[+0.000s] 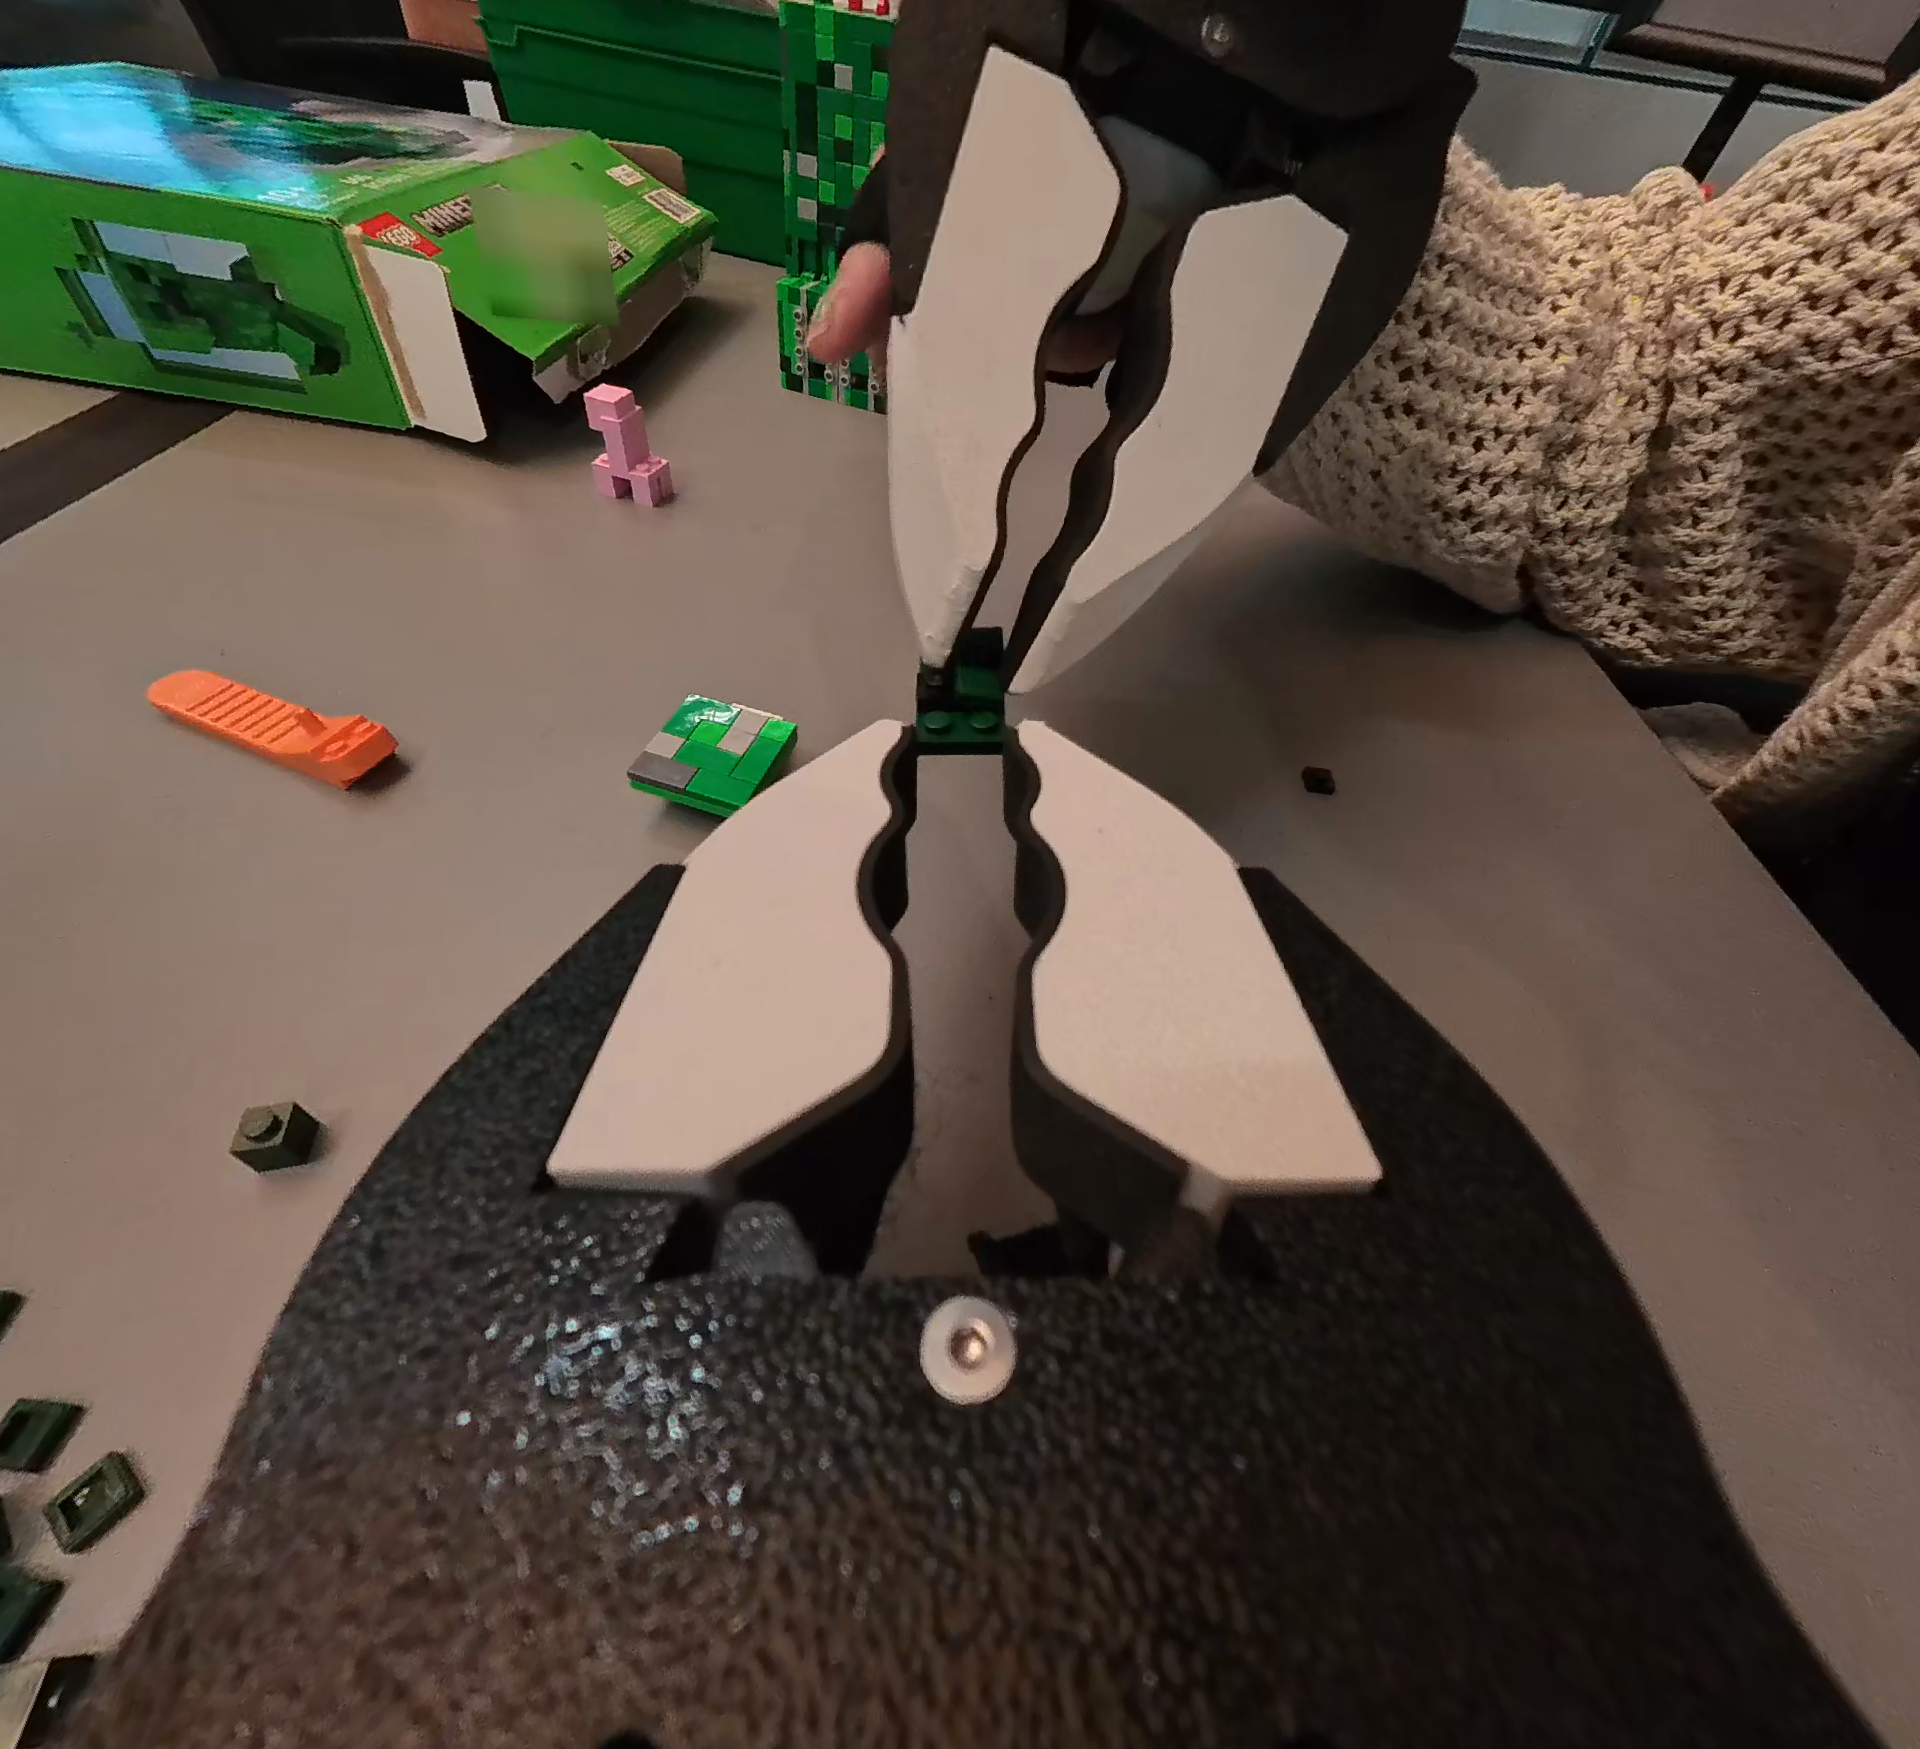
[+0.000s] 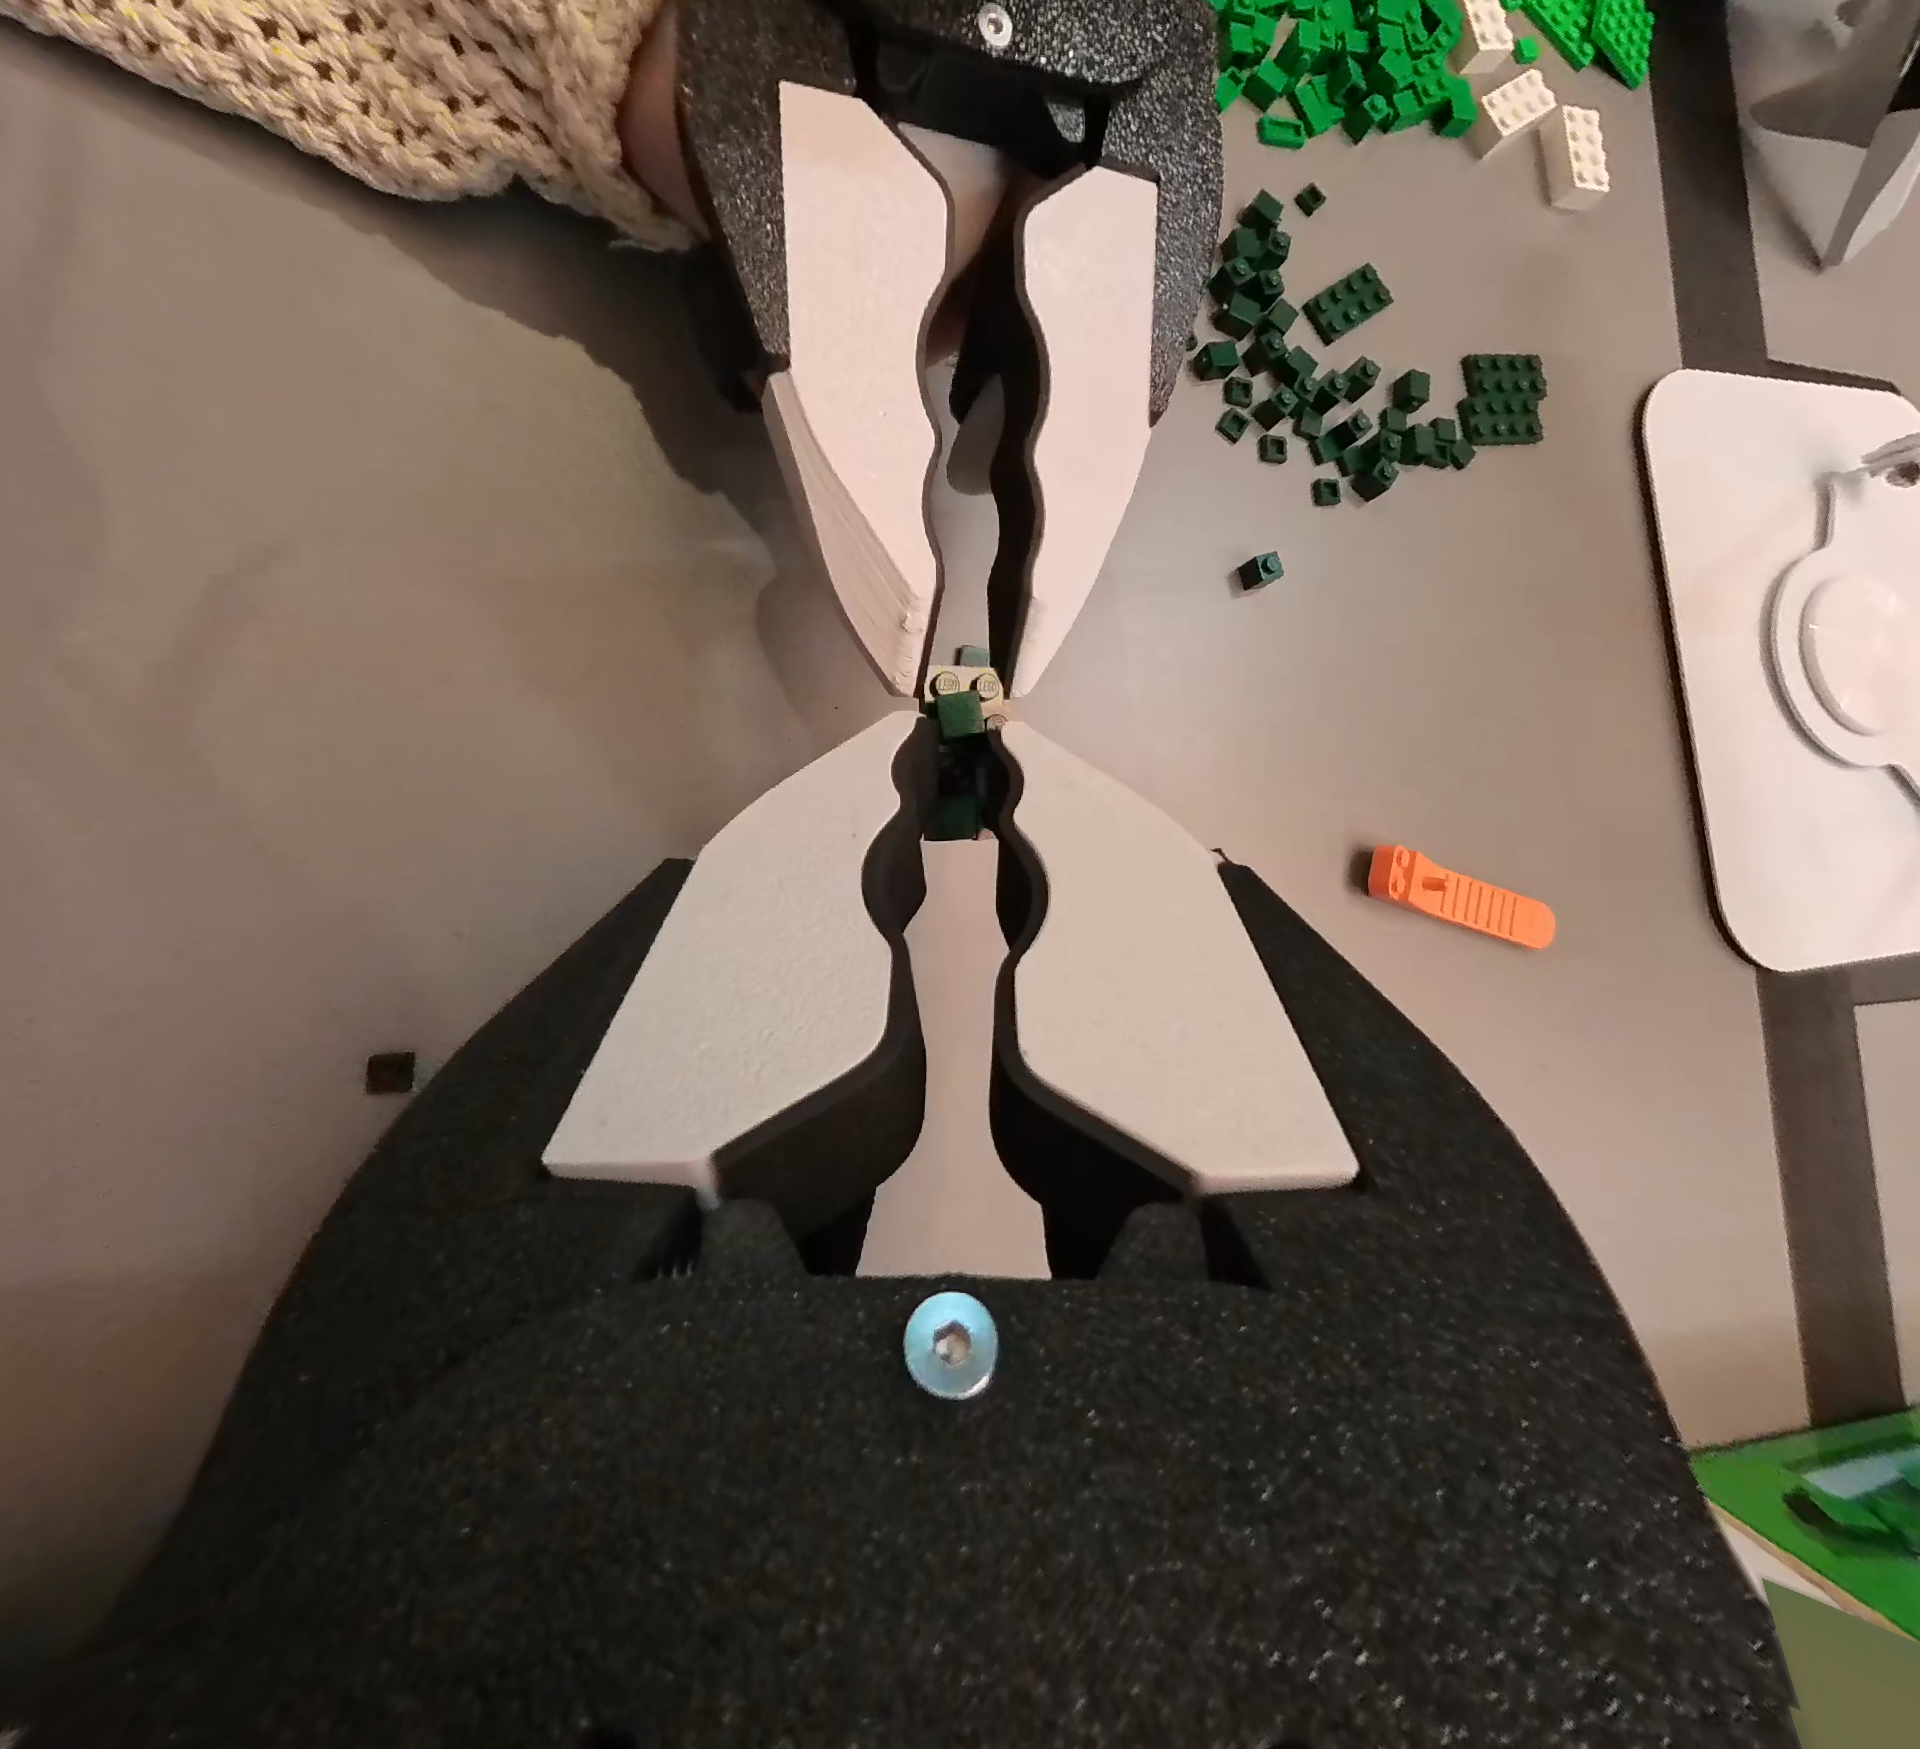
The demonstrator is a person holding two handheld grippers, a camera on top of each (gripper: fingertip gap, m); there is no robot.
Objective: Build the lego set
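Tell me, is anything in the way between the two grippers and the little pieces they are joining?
Nothing visible. The left gripper is shut on the green plate, and the right gripper is shut on a small dark green brick. The two pieces meet tip to tip above the bare grey table.

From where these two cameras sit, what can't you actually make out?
- Left wrist view: how the small green plate and the dark piece join; fingertips of both grippers cover the seam.
- Right wrist view: the held pieces sit in shadow between the fingers, so their shapes stay unclear.
- Left wrist view: the green tower is partly hidden by the right gripper.
- Left wrist view: dark bricks are cut by the left edge.
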